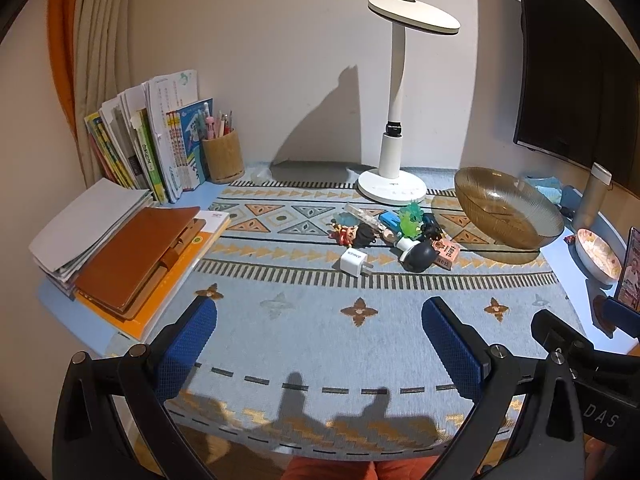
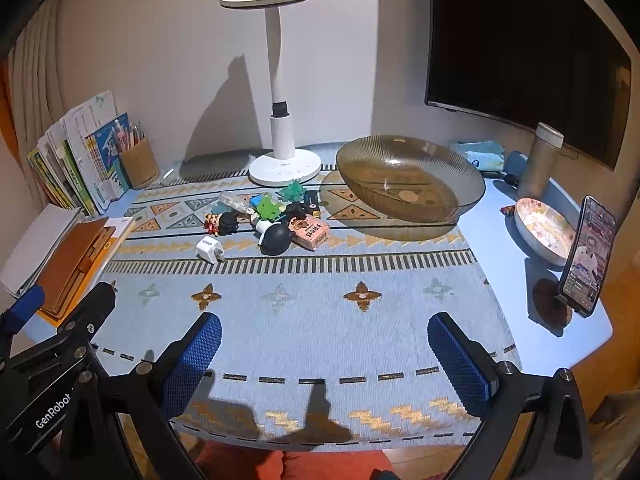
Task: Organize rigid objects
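Hovering wide open and empty above the surface (image 1: pixel 320 320): left hand-held gripper (image 1: pixel 320 344), right hand-held gripper (image 2: pixel 324 356). Toys (image 2: pixel 272 216) at twelve o'clock, bowl (image 2: pixel 408 180) at one.

On the mat (image 2: pixel 304 312) lay one pile of small things: one white charger (image 2: pixel 209 249), one pink box (image 2: pixel 311 232), one black round figure (image 2: pixel 276 236), one red-and-black doll (image 2: pixel 219 222), two green toys (image 2: pixel 267 207); the rest could not be counted. There were one glass bowl (image 2: pixel 412 196), one lamp (image 2: pixel 280 80), one small dish (image 2: pixel 544 236), one phone (image 2: pixel 588 256), one flask (image 2: pixel 542 160), one pen cup (image 2: pixel 140 164) and one screen (image 2: pixel 520 40). Two grippers: left (image 1: pixel 320 344) and right (image 2: pixel 324 354).
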Available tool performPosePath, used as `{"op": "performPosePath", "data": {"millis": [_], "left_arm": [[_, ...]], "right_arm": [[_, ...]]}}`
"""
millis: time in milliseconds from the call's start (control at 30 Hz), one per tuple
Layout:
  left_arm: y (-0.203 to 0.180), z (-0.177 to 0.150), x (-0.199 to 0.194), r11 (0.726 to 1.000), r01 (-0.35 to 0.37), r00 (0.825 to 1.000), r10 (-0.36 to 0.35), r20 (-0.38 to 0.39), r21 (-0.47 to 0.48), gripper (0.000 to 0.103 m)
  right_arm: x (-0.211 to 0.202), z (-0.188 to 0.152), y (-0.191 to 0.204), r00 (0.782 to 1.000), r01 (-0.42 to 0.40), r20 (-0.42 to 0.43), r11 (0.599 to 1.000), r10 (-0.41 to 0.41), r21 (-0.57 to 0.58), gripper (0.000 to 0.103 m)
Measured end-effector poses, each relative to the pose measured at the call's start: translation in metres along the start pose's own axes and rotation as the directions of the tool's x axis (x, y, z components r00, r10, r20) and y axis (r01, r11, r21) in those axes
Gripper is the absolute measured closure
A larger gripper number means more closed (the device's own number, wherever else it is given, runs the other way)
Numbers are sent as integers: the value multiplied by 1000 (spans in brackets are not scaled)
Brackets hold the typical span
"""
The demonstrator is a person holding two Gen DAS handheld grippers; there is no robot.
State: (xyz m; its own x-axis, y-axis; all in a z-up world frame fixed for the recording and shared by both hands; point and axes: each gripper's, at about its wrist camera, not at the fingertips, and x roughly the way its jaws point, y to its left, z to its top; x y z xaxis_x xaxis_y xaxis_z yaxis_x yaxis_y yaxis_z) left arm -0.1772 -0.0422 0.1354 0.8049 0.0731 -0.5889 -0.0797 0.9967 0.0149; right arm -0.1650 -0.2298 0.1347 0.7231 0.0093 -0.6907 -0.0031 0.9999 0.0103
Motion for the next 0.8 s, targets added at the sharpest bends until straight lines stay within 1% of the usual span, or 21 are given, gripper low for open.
{"op": "performPosePath", "data": {"millis": [800], "left_arm": [[8,-2,9,1000,-3,1000,3,-20,-23,1]], "right_arm": [[4,-1,12,1000,-2,-13,1000,2,-18,0]]}}
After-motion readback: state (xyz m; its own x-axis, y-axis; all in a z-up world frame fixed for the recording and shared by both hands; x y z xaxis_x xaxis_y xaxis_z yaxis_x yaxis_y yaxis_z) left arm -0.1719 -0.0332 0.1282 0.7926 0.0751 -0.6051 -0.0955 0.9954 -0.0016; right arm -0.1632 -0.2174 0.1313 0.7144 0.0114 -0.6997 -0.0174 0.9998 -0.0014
